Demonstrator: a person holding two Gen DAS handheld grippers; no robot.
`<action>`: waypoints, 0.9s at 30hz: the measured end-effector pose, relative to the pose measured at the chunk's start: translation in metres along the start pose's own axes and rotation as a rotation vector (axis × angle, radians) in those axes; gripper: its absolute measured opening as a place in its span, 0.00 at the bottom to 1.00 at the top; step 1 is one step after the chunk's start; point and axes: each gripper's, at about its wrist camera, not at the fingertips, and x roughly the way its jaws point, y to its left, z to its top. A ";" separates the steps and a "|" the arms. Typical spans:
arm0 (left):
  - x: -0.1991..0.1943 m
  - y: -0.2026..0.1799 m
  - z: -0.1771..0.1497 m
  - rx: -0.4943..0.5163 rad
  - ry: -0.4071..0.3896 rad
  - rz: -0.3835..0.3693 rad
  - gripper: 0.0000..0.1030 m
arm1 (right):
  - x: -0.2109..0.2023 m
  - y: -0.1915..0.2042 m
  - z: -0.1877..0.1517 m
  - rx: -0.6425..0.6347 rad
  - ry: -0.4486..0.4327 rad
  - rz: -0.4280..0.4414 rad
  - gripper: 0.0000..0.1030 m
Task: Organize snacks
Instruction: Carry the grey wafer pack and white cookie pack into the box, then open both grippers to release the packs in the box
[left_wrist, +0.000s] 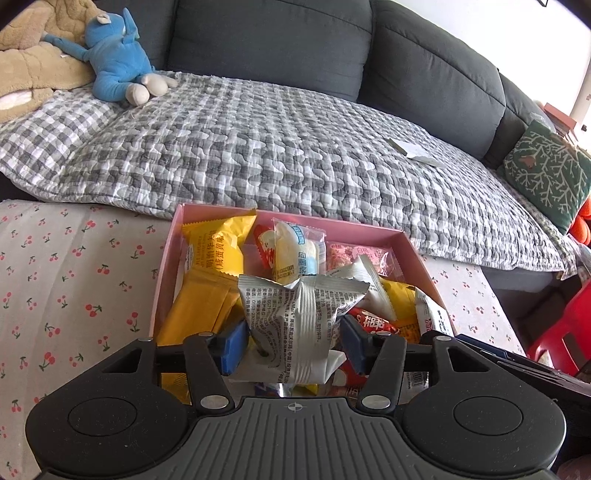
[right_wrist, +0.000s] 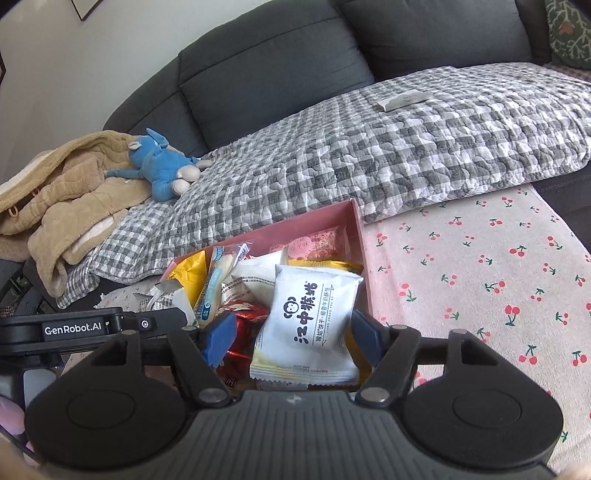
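A pink box (left_wrist: 412, 247) full of snack packets sits on the cherry-print tablecloth (left_wrist: 74, 280). My left gripper (left_wrist: 293, 341) is over its near end, its blue pads on either side of a crumpled silver packet (left_wrist: 301, 317); the pads look apart from it. Yellow packets (left_wrist: 214, 258) and a red packet (left_wrist: 373, 323) lie in the box. In the right wrist view my right gripper (right_wrist: 293, 338) straddles a white monkey-logo packet (right_wrist: 310, 321) lying in the same box (right_wrist: 360, 236), jaws wide. The left gripper's body (right_wrist: 74, 326) shows at the left.
A grey sofa with a checked quilt (left_wrist: 280, 147) lies right behind the table. A blue plush toy (left_wrist: 118, 59) and a tan coat (right_wrist: 55, 199) are at its left, a green cushion (left_wrist: 546, 170) at its right. A red stool (left_wrist: 569, 332) stands by the table's right end.
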 end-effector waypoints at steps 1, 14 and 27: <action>-0.001 0.000 0.000 -0.001 -0.002 -0.001 0.59 | -0.001 0.000 0.001 0.001 -0.003 0.000 0.68; -0.027 -0.003 -0.008 0.022 -0.029 -0.035 0.75 | -0.018 0.004 0.000 0.005 -0.024 -0.004 0.81; -0.093 0.013 -0.050 0.090 -0.071 0.006 0.96 | -0.058 0.018 -0.030 -0.111 0.008 -0.157 0.98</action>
